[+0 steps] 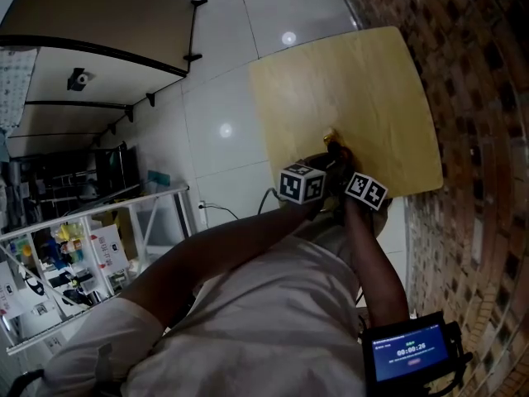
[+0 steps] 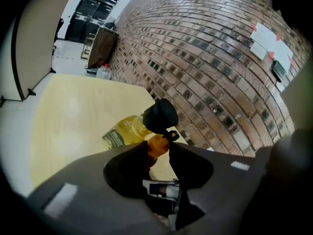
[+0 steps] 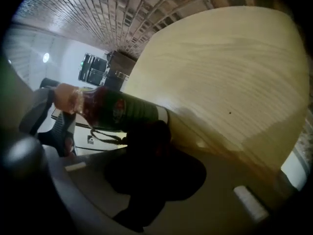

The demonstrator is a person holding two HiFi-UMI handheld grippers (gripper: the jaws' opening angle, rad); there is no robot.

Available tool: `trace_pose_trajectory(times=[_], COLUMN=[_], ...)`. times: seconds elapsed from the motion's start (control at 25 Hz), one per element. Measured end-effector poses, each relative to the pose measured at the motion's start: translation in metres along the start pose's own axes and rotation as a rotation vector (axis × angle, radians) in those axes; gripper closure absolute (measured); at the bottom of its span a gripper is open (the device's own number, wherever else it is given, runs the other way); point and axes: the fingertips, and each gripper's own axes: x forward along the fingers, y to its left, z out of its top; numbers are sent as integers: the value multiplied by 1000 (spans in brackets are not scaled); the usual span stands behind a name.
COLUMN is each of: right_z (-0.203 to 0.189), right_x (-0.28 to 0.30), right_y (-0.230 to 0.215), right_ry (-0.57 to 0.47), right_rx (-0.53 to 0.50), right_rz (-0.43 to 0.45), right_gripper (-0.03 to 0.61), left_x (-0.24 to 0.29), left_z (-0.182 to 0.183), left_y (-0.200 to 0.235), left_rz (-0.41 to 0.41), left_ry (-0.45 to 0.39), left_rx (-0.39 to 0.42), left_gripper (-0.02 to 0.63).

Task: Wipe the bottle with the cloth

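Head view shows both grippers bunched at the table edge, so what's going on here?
A person is working a bottle with both grippers at the near edge of the wooden table. The left gripper is clamped on the bottle's orange end, holding it roughly sideways. The right gripper holds a dark wad, apparently the cloth, pressed against the bottle's body beside the label. Wiping looks under way.

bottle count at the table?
1. The bottle is held by its neck in the left tongs at the table's near edge. Part of the tabletop is covered, so another could hide.
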Motion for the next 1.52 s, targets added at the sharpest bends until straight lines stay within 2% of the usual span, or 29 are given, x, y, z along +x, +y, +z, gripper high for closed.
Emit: trace_pose_trajectory(times=[0.08, 0.24, 0.32, 0.4, 0.6, 0.68, 0.84, 0.92, 1.04, 1.12, 1.28, 1.36, 1.52], right_z=[-6, -21, -21, -14, 9, 12, 4, -4, -11, -5, 27, 50, 96], right_x=[-11, -27, -27, -23, -5, 4, 20, 19, 3, -16, -70, -95, -105], right_y=[16, 68, 84, 87, 72, 61, 19, 14, 18, 5, -16, -12, 12], right_ry=[-13, -36, -63, -107, -166, -165, -114, -62, 27, 34, -91, -159, -183], right_rx=[-44, -140, -152, -130, 5, 96, 391, 408, 277, 188, 5, -155, -612], right_rz=[52, 248, 317, 342, 312, 288, 203, 209, 250, 257, 226, 195, 124], right_gripper=[500, 500, 500, 500, 500, 500, 500, 500, 500, 500, 500, 500, 500], left_x=[-2, -5, -3, -3, -3, -1, 4, 2, 3, 12, 13, 6, 11], left_z=[-2, 1, 0, -1, -1, -1, -4, -4, -2, -3, -10, -14, -20], left_y=[6, 10, 9, 7, 2, -2, -9, -8, -2, 0, -6, -10, -8], left_rz=[-6, 10, 24, 35, 44, 43, 34, 26, 8, -15, -125, -194, -288], left_ry=[5, 4, 14, 29, 37, 37, 46, 54, 72, 97, 200, 269, 411], left_rx=[-4, -20, -28, -22, -14, -9, -7, 2, 46, 94, 205, 272, 401], left_gripper=[460, 460, 462, 463, 466, 466, 468, 468, 468, 468, 469, 471, 472])
